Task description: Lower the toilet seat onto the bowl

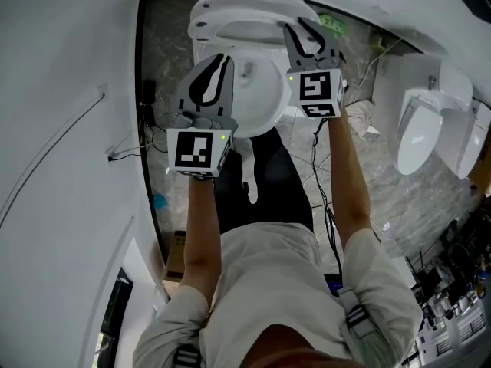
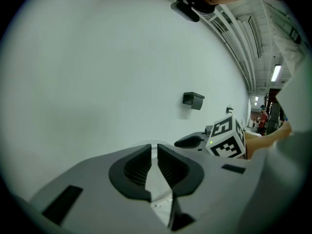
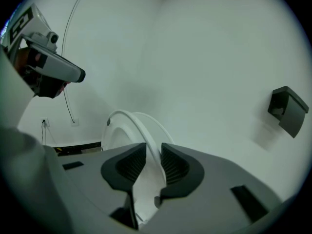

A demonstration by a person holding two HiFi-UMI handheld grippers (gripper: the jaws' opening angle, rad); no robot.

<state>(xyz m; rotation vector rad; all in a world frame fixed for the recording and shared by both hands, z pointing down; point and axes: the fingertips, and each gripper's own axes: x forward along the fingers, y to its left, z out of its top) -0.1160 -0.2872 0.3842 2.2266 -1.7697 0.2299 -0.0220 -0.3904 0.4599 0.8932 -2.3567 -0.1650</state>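
Note:
The white toilet seat (image 1: 245, 10) stands raised against the wall above the open bowl (image 1: 261, 102). My right gripper (image 1: 308, 33) reaches to the seat's right edge. In the right gripper view the seat's thin rim (image 3: 127, 121) runs down between the two dark pads of that gripper (image 3: 153, 154) and fills the gap, so the gripper is shut on it. My left gripper (image 1: 220, 62) hovers over the bowl's left side, shut with nothing in it. In the left gripper view its pads (image 2: 154, 152) nearly meet against a bare white wall.
A second white toilet (image 1: 430, 129) stands at the right. Cables (image 1: 322, 167) trail over the marbled floor between them. A small dark box (image 3: 287, 108) is fixed on the wall. A white partition wall (image 1: 61, 90) closes in the left side.

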